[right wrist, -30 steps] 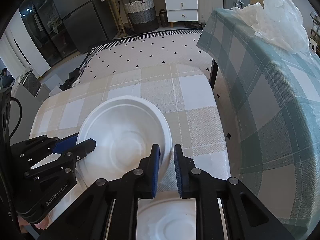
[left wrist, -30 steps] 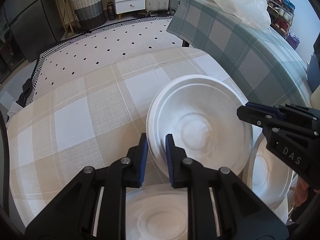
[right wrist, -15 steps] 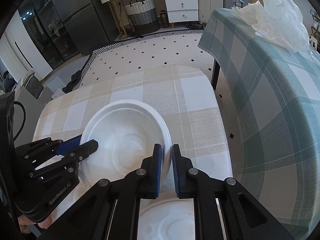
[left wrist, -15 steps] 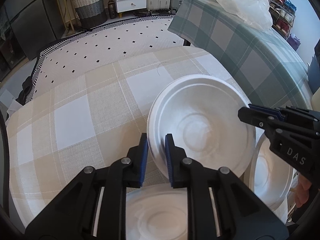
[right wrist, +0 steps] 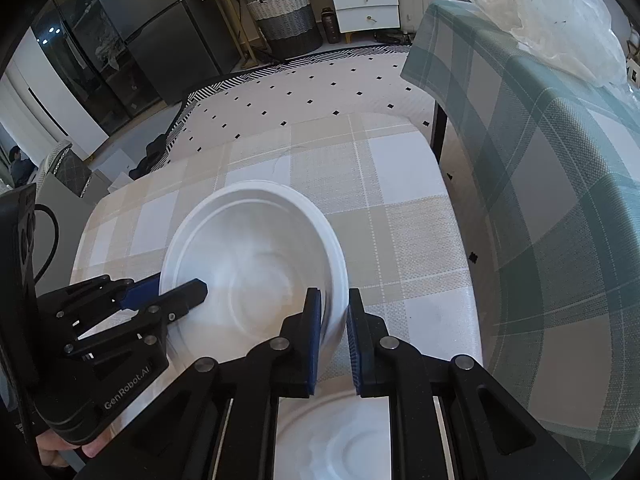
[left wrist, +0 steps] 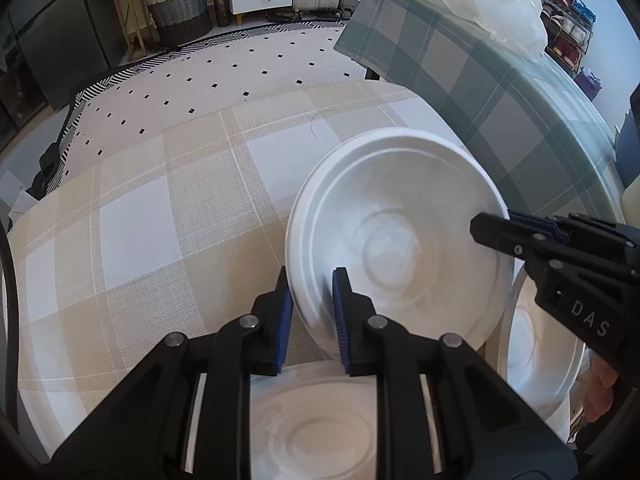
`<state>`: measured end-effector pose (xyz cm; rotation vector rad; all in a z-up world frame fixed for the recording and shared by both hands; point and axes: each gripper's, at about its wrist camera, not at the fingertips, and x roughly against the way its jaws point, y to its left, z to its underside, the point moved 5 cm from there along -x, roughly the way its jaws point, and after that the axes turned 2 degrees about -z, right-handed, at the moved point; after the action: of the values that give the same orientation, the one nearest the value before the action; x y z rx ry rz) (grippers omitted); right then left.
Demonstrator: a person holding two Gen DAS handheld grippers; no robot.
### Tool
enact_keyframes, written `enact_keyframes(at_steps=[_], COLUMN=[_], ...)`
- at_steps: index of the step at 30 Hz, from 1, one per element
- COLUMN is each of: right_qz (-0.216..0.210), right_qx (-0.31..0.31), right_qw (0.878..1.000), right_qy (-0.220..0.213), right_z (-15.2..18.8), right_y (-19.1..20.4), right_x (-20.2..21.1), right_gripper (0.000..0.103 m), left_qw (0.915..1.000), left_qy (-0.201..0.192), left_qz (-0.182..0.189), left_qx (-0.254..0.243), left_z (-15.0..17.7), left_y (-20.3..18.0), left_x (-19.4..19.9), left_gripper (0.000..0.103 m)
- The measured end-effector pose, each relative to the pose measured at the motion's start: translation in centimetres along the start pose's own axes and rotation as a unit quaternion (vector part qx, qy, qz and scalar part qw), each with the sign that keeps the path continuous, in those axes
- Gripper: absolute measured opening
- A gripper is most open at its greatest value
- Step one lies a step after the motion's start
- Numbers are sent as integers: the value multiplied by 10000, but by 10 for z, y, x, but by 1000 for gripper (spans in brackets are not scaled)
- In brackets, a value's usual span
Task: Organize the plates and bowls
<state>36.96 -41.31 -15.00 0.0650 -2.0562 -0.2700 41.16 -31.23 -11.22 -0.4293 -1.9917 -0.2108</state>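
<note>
Both grippers have hold of the same white bowl (left wrist: 396,240), one on each side of its rim, and it hangs tilted above the beige checked tablecloth (left wrist: 160,216). The left gripper (left wrist: 310,308) is pinched narrow on the near-left edge, its blue pads (left wrist: 285,316) on either side of the thin wall. The right gripper (right wrist: 334,332) does the same on the opposite edge, closed down to a slim gap with the rim running between its fingers. In the right-hand camera the rim shows a doubled line, so this may be two nested bowls rather than one, though I cannot tell for sure. The step in hand looks like a carry or a two-handed pull: the bowl is off the table and not yet set anywhere. Below the grippers, closer to the person, a white plate (left wrist: 316,432) lies flat at the table's near edge, and another white dish (left wrist: 536,360) sits just to its right, partly hidden behind the right gripper. To my eye the next move calls for lowering the bowl level over its pile before either side lets go; if it is two bowls, they need easing apart gently, since foam-thin rims can bend or slip. Beyond all this stands a second table with a green checked cloth (right wrist: 560,168) and a crumpled plastic bag (right wrist: 568,20) on top.
</note>
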Motion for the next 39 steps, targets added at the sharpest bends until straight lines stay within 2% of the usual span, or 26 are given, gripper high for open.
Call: enact_keyframes(at_steps=[25, 39], right_qz=[-34, -286], right_qx=[-66, -66], right_qw=[9983, 9967], right_qy=[-578, -757], right_z=[-13, -12], right_y=[0, 18], right_x=[37, 79], right_gripper=[11, 11], left_qw=[9989, 9971], left_qy=[-475, -717], left_qz=[6, -263], left_qx=[24, -38], left_z=[-11, -6], left_y=[-8, -11], left_x=[40, 100], left_gripper=[16, 16])
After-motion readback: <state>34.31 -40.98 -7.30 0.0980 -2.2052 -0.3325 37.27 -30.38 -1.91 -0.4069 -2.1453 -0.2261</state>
